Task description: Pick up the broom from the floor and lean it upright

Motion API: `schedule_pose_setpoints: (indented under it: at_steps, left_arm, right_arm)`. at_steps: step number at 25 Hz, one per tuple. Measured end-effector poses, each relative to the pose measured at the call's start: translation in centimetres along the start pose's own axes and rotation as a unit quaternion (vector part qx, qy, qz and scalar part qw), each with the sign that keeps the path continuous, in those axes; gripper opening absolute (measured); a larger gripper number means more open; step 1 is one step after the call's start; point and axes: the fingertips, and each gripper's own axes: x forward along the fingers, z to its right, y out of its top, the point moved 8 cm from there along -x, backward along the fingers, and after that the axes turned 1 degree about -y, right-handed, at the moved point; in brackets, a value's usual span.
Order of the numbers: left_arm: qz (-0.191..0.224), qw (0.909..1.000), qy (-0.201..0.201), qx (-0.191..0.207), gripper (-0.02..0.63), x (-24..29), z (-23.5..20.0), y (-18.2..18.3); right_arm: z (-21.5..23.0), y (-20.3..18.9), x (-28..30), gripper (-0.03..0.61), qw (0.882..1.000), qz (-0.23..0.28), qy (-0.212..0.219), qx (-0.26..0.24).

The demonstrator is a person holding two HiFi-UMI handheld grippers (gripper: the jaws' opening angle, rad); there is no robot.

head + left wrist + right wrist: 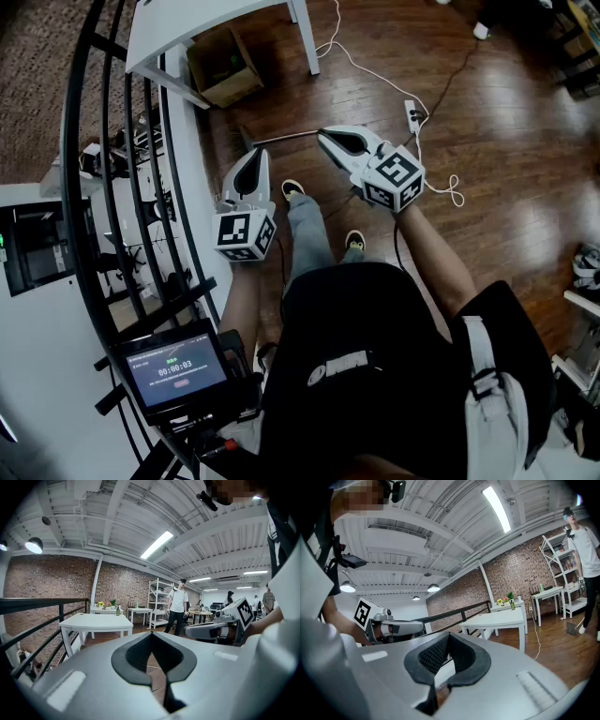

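Observation:
In the head view a thin grey broom handle [281,138] lies on the wooden floor ahead of the person's feet; I cannot make out its head. My left gripper [255,155] is held above the floor just left of the handle, shut and empty. My right gripper [323,139] hovers over the handle's right end, also shut with nothing in it. In the left gripper view the left gripper [151,638] has its jaws together and points nearly level into the room. The right gripper view shows the right gripper [448,638] the same way, with the left gripper [393,627] off to its left.
A black railing [122,187] runs along the left. Beyond it stand a white table [178,33] and an open cardboard box [223,66]. A power strip [412,112] with white cable lies right of the handle. People [178,604] stand far off by shelves.

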Motion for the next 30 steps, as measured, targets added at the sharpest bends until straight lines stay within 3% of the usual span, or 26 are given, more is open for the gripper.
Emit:
schedule_pose_setpoints:
  at_steps: [8, 12, 16, 20, 24, 27, 30]
  left_arm:
    - [0.004, 0.9974, -0.067, -0.025, 0.012, 7.7, -6.6, -1.0]
    - [-0.014, 0.9926, -0.107, -0.055, 0.012, 11.1, -9.5, -1.0]
    - [-0.028, 0.9878, -0.132, -0.076, 0.012, 15.0, -13.0, -1.2]
    - [-0.047, 0.9832, -0.161, -0.072, 0.012, 18.1, -14.8, -1.1]
    - [-0.071, 0.9728, -0.212, -0.06, 0.012, 20.5, -14.6, -1.6]
    - [-0.111, 0.9599, -0.255, -0.04, 0.012, 23.2, -14.7, -4.0]
    - [-0.163, 0.9478, -0.272, -0.034, 0.012, 25.7, -14.7, -7.1]
  right_arm:
    - [5.8, -0.2, 7.2, 0.003, 0.999, -0.031, -0.037, 0.012]
    - [8.4, 0.8, 11.1, 0.003, 0.997, -0.053, -0.051, 0.039]
    - [11.6, 2.0, 13.5, 0.003, 0.993, -0.059, -0.091, 0.053]
    - [13.6, 2.2, 14.0, 0.003, 0.989, -0.06, -0.123, 0.064]
    - [14.6, 2.2, 13.1, 0.003, 0.983, -0.073, -0.154, 0.073]
    - [15.8, 1.7, 12.7, 0.003, 0.978, -0.073, -0.175, 0.085]
    - [17.3, -0.1, 12.2, 0.003, 0.975, -0.085, -0.178, 0.104]
